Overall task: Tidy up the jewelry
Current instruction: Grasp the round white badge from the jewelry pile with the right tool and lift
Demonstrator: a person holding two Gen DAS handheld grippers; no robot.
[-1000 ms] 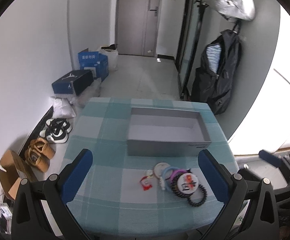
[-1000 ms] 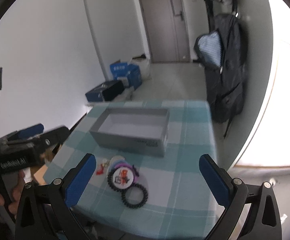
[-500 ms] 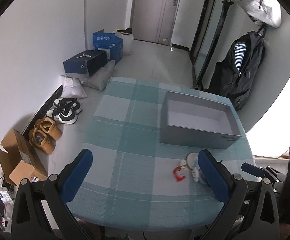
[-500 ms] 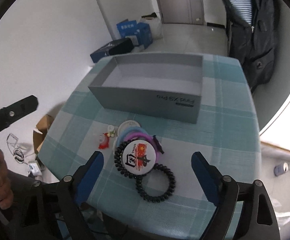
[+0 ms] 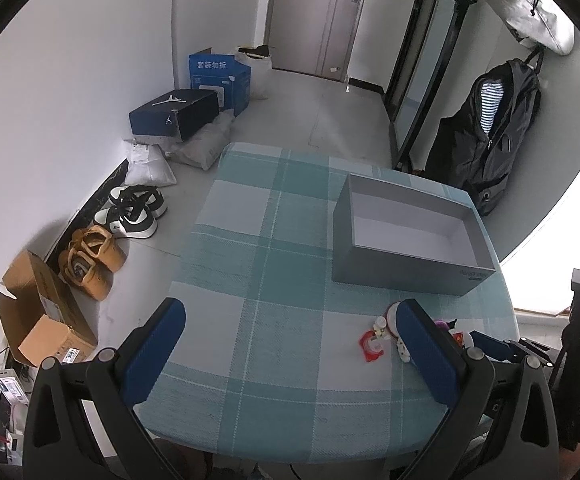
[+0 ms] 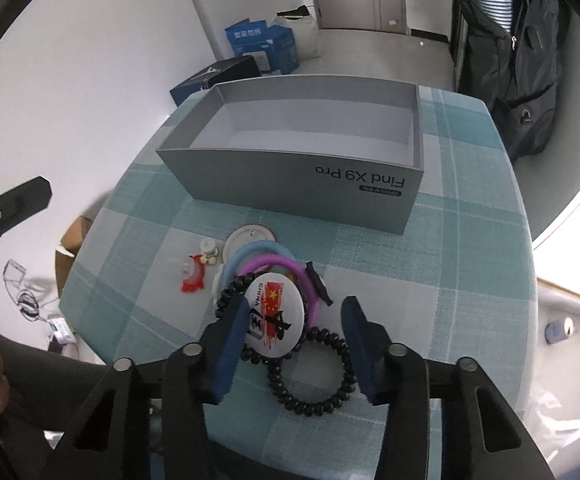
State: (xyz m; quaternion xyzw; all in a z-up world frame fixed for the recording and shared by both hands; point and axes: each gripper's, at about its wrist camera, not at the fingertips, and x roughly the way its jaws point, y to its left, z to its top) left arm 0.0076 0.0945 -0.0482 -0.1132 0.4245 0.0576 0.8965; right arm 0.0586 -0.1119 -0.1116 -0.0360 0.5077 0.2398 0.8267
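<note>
An open grey box [image 6: 314, 148] stands at the far side of the checked table [image 6: 470, 264]; it also shows in the left wrist view [image 5: 406, 236]. In front of it lies a heap of jewelry: a round white badge [image 6: 273, 312], a purple ring [image 6: 290, 270], a blue ring [image 6: 245, 256], black beaded bracelets [image 6: 314, 376] and a small red charm [image 6: 191, 278]. My right gripper [image 6: 296, 328] is open, low over the heap, its fingers either side of the badge. My left gripper [image 5: 290, 336] is open and empty above the table's left half. The red charm [image 5: 372, 346] lies near its right finger.
Shoes [image 5: 133, 212], cardboard boxes [image 5: 45, 312] and a blue carton [image 5: 217, 76] lie on the floor left of the table. A black jacket [image 5: 486, 136] hangs at the right. A door [image 5: 314, 12] is at the far end.
My right gripper has moved down and forward onto the jewelry heap and its fingers have narrowed around the badge. My left gripper has swung left, away from the heap.
</note>
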